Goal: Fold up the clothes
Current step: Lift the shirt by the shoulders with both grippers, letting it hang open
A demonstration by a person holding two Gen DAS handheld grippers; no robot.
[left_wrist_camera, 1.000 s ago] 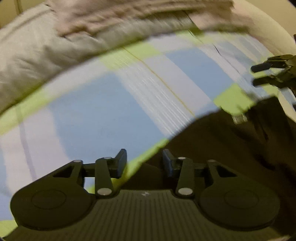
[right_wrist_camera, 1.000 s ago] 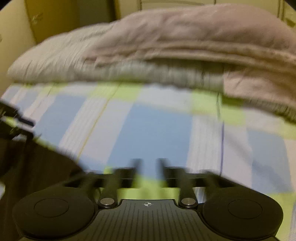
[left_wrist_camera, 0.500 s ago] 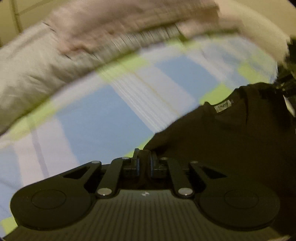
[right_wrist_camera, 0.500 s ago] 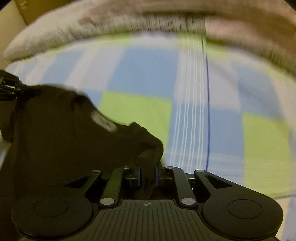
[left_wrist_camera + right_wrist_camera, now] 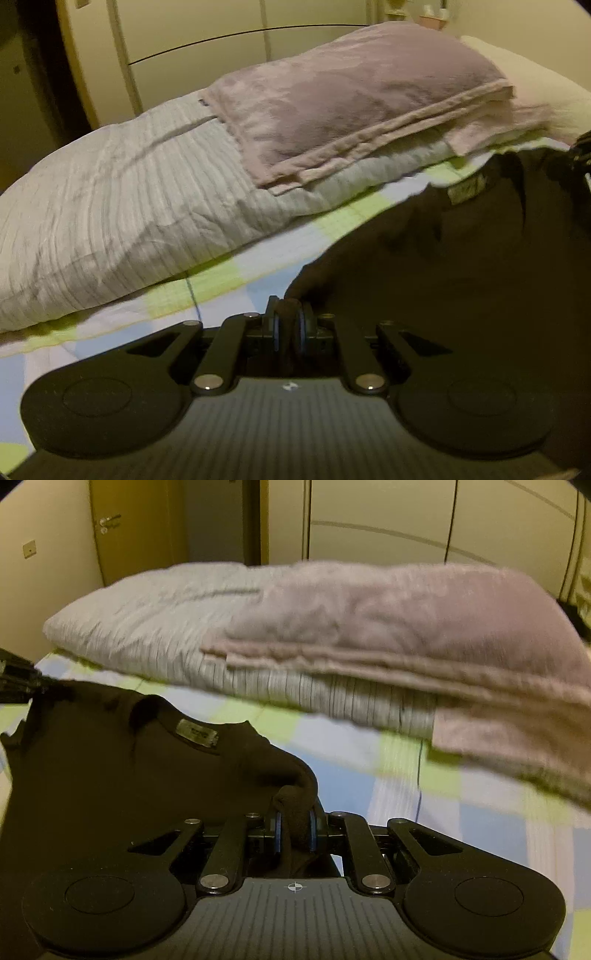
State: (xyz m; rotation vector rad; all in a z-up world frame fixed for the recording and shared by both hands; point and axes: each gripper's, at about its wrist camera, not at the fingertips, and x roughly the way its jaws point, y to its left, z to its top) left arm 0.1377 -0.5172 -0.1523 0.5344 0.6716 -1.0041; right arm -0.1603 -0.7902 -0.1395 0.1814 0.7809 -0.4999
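I am holding a black shirt up over the bed.
Left gripper and right gripper are each pinching a shoulder, label at 11 o'clock, likely spreading it flat for folding.

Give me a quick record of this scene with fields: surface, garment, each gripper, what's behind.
surface: bed with checked sheet in blue, green and white
garment: black shirt, neck label showing, held up between both grippers
left gripper: jaws shut on a bunched edge of the shirt
right gripper: jaws shut on a bunched edge of the shirt
behind: striped grey quilt with a folded mauve blanket on top
background: pale wardrobe doors
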